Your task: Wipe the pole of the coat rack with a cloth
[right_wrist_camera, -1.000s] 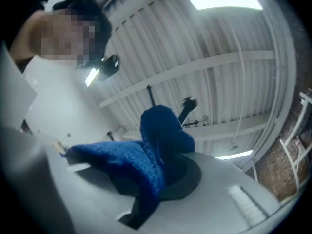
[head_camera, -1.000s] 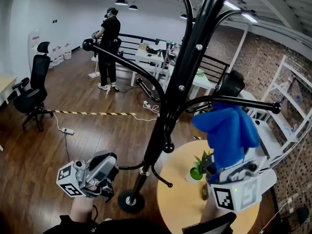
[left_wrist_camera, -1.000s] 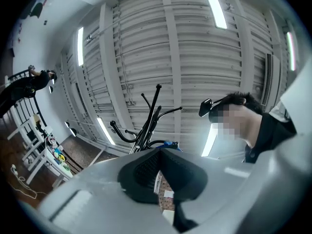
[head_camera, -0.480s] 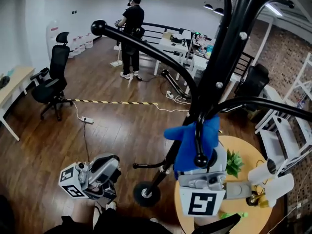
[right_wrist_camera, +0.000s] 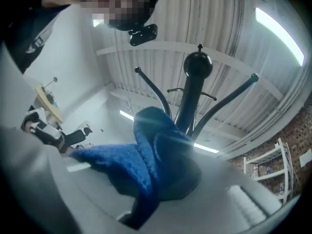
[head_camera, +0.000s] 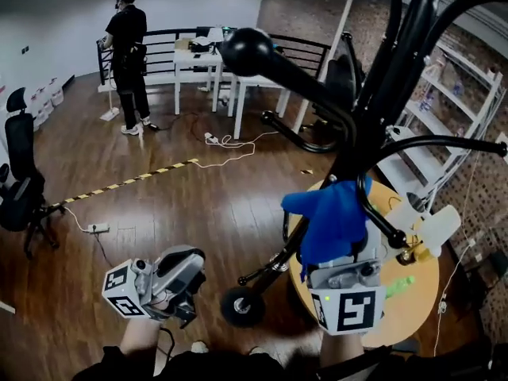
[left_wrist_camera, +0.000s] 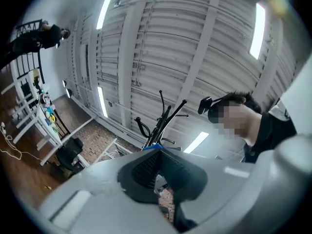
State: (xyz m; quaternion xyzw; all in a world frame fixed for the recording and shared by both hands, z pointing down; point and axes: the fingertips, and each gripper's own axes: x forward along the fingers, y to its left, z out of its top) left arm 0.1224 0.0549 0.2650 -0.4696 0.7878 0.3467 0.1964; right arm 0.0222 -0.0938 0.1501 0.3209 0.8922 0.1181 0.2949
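Head camera: looks steeply down from above both grippers, the coat rack [head_camera: 394, 66] close against its lens. Left gripper [head_camera: 189, 262] camera: tilted up at the ceiling [left_wrist_camera: 195, 43], the rack small, well beyond its fingers [left_wrist_camera: 97, 194]. Right gripper [head_camera: 340, 254] camera: looks up the pole [right_wrist_camera: 187, 106] from near, cloth [right_wrist_camera: 146, 165] over its fingers. All three views share the rack.

I see a bright blue fluffy cloth [head_camera: 333, 221] against the glossy black metal coat rack pole [head_camera: 373, 117]. Left of the pole lies yellow-black striped floor tape [head_camera: 119, 185]. The round tabletop [head_camera: 421, 284] looks tan, I think.
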